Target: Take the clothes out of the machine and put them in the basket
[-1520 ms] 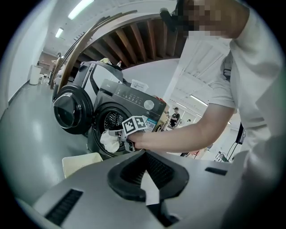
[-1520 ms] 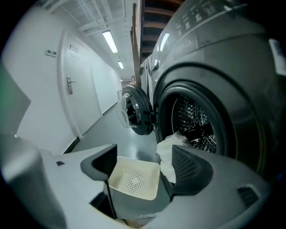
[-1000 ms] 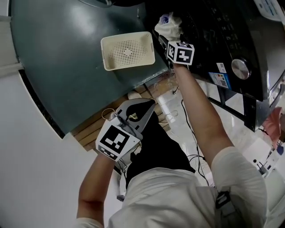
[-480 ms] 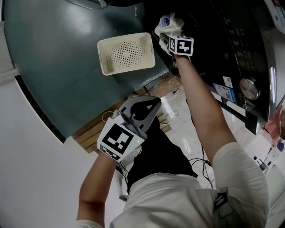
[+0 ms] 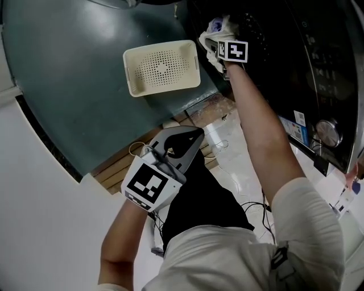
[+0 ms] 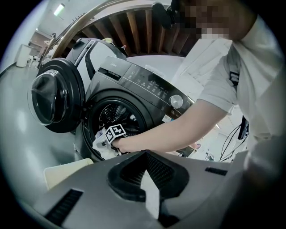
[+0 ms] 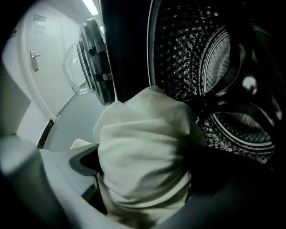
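The place was a laundry station inside a plain indoor workroom, not a furnished home. A front-loading washing machine [image 6: 149, 85] stood with its round glass door [image 6: 53, 98] swung open, exposing the perforated steel drum [image 7: 178, 40]. A cream plastic basket [image 5: 162, 67] sat on the grey floor [image 5: 68, 85] near the machine's front edge. Loose cables [image 6: 232, 136] trailed over the white floor, wooden slats [image 5: 116, 167] lay at the grey floor's edge, and a white door [image 7: 31, 67] stood under a strip light [image 7: 90, 6].
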The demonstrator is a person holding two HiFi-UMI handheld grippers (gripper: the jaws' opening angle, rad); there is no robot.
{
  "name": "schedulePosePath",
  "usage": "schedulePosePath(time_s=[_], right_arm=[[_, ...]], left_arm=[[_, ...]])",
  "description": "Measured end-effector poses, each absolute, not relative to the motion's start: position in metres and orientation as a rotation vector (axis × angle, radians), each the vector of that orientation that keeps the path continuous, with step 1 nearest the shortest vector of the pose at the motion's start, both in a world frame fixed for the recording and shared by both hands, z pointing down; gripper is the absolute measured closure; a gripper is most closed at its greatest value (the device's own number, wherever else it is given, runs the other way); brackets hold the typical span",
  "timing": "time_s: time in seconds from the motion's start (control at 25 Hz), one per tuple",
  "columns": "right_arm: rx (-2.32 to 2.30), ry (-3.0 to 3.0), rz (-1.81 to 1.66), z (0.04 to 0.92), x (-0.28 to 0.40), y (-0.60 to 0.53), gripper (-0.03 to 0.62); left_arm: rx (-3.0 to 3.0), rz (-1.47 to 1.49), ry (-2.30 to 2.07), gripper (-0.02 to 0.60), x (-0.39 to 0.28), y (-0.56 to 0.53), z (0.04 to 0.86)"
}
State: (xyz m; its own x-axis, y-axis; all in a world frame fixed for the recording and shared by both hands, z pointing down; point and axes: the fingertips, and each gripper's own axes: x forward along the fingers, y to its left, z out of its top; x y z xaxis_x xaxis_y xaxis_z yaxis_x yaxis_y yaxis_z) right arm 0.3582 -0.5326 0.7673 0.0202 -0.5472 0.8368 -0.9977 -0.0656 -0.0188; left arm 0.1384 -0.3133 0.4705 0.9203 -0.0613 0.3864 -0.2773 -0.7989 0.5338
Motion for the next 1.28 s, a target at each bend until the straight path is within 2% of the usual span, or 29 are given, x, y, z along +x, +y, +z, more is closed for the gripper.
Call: schedulePosePath(time_s=[0.44,0.56,0.76,0.96,1.12,1.28], right_arm=[[1.698,-1.595,1.027,0.793,0.366,-0.54,0.033],[1.68,-1.597,0.994,0.794,0.362,-0.541,0.073],[1.656,-1.596,0.934,0.789,0.351,-0.538,0.187],[1.653,-1.593,0.881,0.781,0.343,-0.535,0.273],[1.665,-1.577,0.844,0.775,0.343,-0.535,0.314],[1.697,-1.567,0.8,0.762,0.341,-0.531,0.327]], left_arm=[[2.456,0.455,-0.243,0.584,0.134,-0.318,0.481],[2.45,0.449,-0.253,0.584,0.129,-0.319,0.483],[2.456,0.442,-0.266,0.584,0.12,-0.317,0.482],[2.442,0.428,-0.304,0.584,0.105,-0.309,0.482],[2.438,0.434,-0.316,0.584,0.099,-0.305,0.483],[2.444,0.425,-0.33,0.584,0.091,-0.298,0.479]])
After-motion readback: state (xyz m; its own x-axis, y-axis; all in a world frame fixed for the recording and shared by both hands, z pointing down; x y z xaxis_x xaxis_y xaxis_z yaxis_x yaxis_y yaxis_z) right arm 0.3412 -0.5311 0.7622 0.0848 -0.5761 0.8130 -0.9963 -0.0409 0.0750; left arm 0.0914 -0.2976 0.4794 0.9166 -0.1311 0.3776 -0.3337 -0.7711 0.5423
